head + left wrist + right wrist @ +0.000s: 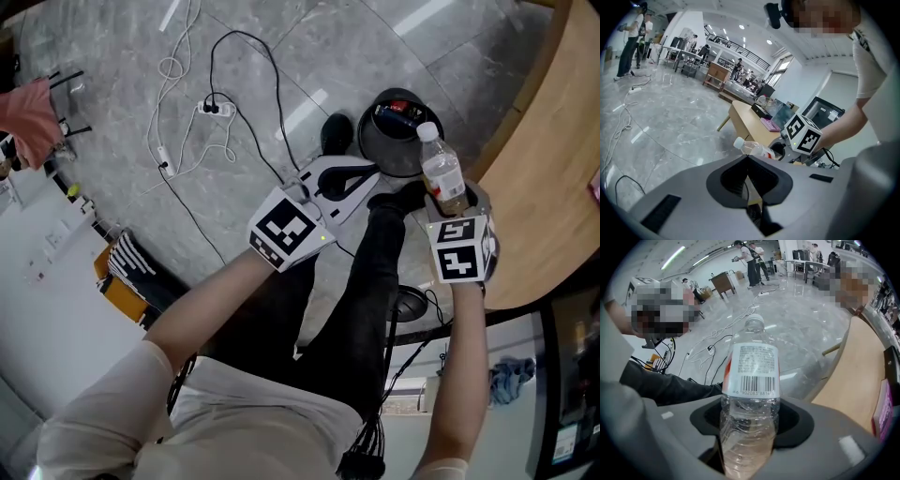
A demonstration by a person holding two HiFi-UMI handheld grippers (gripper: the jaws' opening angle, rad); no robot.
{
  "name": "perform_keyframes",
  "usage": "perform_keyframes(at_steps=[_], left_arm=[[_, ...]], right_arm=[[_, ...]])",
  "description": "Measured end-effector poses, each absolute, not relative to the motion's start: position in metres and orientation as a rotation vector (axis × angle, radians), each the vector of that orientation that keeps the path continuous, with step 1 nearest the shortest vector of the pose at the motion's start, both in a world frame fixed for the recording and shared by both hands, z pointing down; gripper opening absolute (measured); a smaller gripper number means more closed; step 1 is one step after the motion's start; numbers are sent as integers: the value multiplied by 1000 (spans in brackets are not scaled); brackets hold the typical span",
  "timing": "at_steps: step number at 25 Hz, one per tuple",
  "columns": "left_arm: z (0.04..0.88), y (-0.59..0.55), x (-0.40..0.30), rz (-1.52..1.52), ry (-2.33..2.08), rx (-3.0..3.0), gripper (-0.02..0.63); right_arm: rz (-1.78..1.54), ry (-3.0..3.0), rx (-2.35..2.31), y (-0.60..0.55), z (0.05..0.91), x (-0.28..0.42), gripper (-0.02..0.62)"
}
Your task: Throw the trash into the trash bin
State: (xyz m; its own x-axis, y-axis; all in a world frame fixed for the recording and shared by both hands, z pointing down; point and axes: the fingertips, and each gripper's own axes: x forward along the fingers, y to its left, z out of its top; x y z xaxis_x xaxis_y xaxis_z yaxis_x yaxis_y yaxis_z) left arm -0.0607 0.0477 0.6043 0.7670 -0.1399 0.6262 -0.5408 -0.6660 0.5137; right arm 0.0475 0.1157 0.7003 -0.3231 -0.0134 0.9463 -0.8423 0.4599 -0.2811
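While the right tool [453, 208] clamps the bottle [439, 169], the left tool [748, 176] seems clenched, empty.

White tee [234, 403], blk trousers [366, 309]; grey L tool [367, 174], R tool [450, 200], b&w marker cubes [286, 230].

I see the trash bin [375, 150] standing on the floor [375, 47], just left of the table's [544, 178] curved edge, with some trash [403, 111] lying in it. The water bottle [441, 173] sits between the jaws of my right gripper [450, 202], between the bin and the table edge, its cap showing against the bin's rim. My left gripper [342, 178] is left of the bin, near its rim. A power strip [216, 109] with cables lies on the floor farther left, well apart from the bin.
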Motion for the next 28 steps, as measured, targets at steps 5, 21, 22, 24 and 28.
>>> perform_keyframes(at_steps=[5,21,22,24,28], left_arm=[[619,42,-94,744,-542,2217,6],[672,49,-133,781,-554,2160,6],[675,51,-134,782,-550,2157,6],[679,55,-135,786,-540,2152,6],[689,56,-141,796,-539,2143,6]], right_arm=[[1091,-1668,729,116,722,2,290],[1160,-1453,640,187,880,-50,305],[1172,-1435,646,190,888,-50,309],[1191,-1407,657,195,902,-54,315],[1191,-1392,604,202,925,-69,324]])
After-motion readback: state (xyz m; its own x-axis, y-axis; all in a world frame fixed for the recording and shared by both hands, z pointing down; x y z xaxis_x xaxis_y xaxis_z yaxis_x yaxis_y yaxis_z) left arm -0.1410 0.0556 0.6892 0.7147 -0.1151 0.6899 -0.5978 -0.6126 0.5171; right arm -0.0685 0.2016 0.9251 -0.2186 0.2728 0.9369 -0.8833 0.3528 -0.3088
